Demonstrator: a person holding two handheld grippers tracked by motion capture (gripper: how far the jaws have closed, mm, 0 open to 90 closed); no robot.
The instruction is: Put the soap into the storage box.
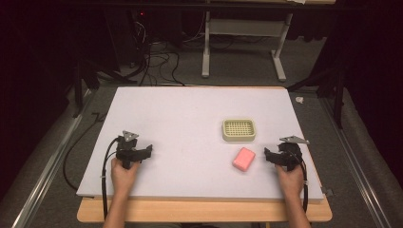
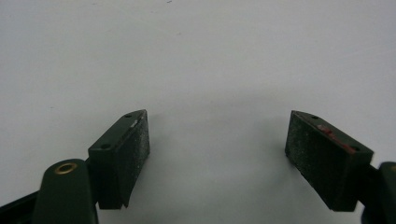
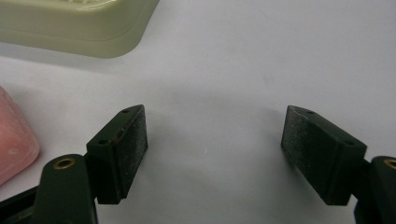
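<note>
Resting low on the white tabletop [image 1: 190, 123], both handheld grippers are sitting with jaws spread wide and gripping nothing. Left gripper [image 1: 142, 151] is sitting near the table's front-left, bare surface between its pads [image 2: 133, 149]. Right gripper [image 1: 267, 154] is sitting at the front-right, just beside a pink soap bar [image 1: 244, 158], not touching it. A pale green slatted soap dish [image 1: 239, 130] is lying just beyond the bar, apart from it. In the right gripper view, bar [image 3: 14, 140] and dish [image 3: 79, 23] are showing off to the left of the jaws.
</note>
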